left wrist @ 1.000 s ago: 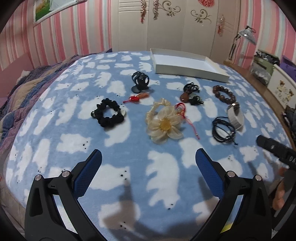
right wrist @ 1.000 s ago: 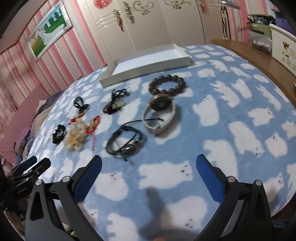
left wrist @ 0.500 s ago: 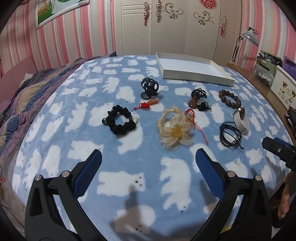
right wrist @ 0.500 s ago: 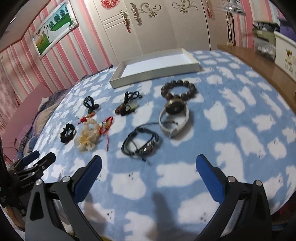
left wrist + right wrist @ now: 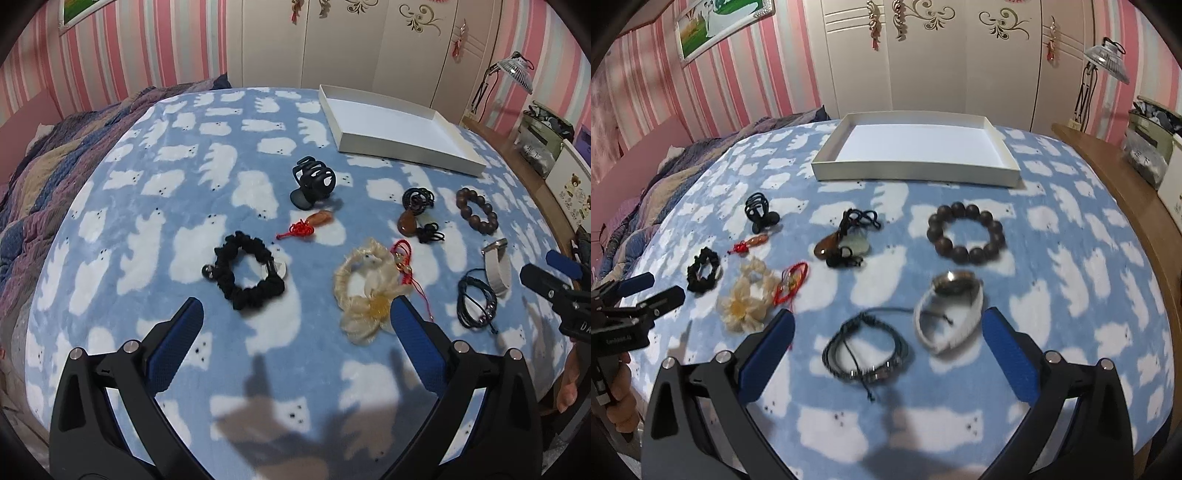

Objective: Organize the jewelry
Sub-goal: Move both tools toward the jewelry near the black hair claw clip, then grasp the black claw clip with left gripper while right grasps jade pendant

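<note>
Jewelry lies spread on a blue blanket. A black scrunchie, a cream flower hair tie, a black hair claw and a red knot charm lie ahead of my open, empty left gripper. A black cord bracelet, a white watch, a brown bead bracelet and a pendant necklace lie ahead of my open, empty right gripper. An empty white tray sits at the far side.
A red string bracelet lies beside the flower. A wooden desk with a lamp and boxes runs along the right. A striped quilt lies at the left. Wardrobe doors stand behind.
Both grippers have moved forward over the blanket toward the jewelry. The right wrist view has swung to face the tray squarely. Nothing was grasped.
</note>
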### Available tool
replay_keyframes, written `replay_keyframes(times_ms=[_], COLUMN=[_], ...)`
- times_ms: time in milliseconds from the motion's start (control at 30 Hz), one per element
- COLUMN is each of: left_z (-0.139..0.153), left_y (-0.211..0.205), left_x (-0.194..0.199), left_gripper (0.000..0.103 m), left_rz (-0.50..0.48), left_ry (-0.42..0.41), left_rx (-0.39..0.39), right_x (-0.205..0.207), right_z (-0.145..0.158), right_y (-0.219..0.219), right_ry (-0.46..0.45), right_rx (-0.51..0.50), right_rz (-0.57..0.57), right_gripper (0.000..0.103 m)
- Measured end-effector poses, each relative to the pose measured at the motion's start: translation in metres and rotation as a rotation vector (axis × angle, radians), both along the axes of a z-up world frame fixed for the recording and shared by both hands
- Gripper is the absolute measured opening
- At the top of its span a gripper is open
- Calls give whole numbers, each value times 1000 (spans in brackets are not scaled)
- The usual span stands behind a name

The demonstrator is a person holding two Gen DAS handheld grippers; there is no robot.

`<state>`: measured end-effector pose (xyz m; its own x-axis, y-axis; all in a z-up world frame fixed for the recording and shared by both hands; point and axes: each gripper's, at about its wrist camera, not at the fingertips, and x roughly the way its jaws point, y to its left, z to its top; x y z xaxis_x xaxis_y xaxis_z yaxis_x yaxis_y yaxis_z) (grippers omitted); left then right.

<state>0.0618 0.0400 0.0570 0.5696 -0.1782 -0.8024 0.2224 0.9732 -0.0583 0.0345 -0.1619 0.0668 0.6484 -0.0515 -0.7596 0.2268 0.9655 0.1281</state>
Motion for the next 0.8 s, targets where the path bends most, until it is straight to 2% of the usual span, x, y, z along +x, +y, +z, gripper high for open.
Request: replay_keyframes(times_ms=[200, 333, 367, 433, 600, 700, 800], left_z=[3, 5, 5, 5, 1, -4, -10], left_y=[-12, -11, -11, -11, -17, -21, -24], left_x=[20, 37, 42, 50, 68, 81, 94], left_gripper=[100, 98, 97, 85, 82, 68, 66], left_rz=[8, 4, 1, -5, -24, -41, -46], left_ry=[-14, 10, 19, 26, 45, 74, 97], left_rx=[78, 73, 62, 70, 97, 94, 113], right_x=[30, 48, 52, 58, 76, 86, 96], right_z=[-7, -15, -16, -19, -28, -35, -41], right_y=[7, 11, 12, 15, 17, 18, 18], right_ry=[59, 121, 133, 156, 213, 245, 279], right_rx=[-47, -50, -50, -55, -14, 6, 28], right_rz=[27, 61, 68, 92, 128, 134, 142], right_gripper=[98, 82, 80, 76, 68, 63, 63])
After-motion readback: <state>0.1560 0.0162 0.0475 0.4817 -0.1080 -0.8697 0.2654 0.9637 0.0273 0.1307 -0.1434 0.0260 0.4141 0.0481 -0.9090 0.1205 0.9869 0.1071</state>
